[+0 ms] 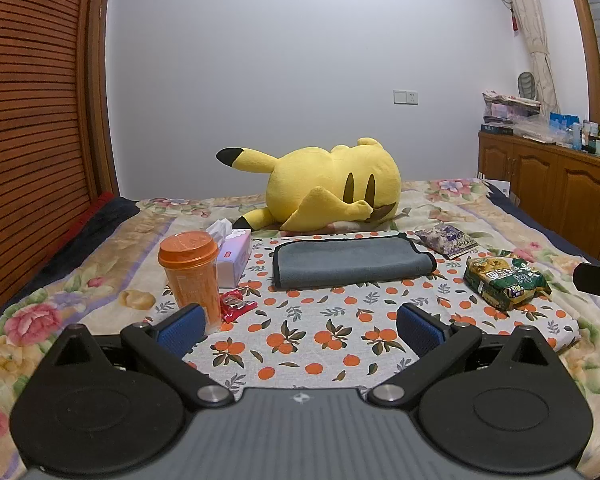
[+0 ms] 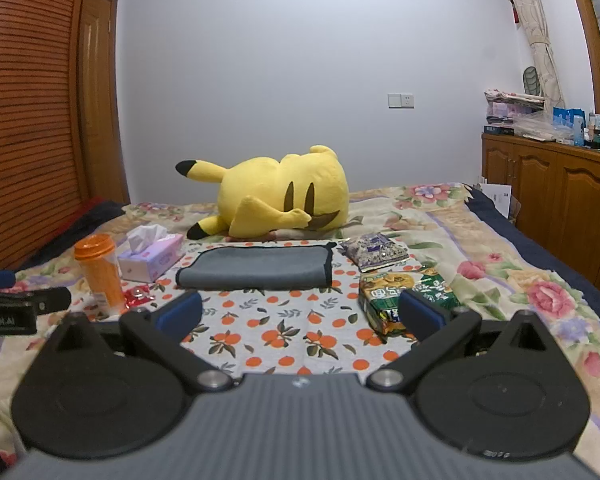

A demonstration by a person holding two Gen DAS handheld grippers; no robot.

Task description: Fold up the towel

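**Two grippers held back from a towel lying crosswise ahead**

Both grippers hang low over the orange-print cloth point(image 1: 320, 340), jaws spread wide and holding nothing. The grey towel point(image 1: 350, 261) lies flat on that cloth, well ahead of the left gripper point(image 1: 300, 326) and the right gripper point(image 2: 300, 311), just in front of the yellow plush point(image 1: 324, 184). It already looks doubled over, with a dark-bound edge along its far side and right end.

Its long axis runs left to right, across the line both sets of fingers point along. From the left wrist view the towel sits slightly right of centre; from the right wrist view it sits left of centre, so it lies between the two arms, neither clearly nearer. By that layout, each gripper would likely go forward to its own end.

An orange cup point(image 1: 190, 270) and tissue box point(image 1: 232, 258) flank the left end; a green snack packet point(image 2: 404, 300) crowds the right gripper's path.
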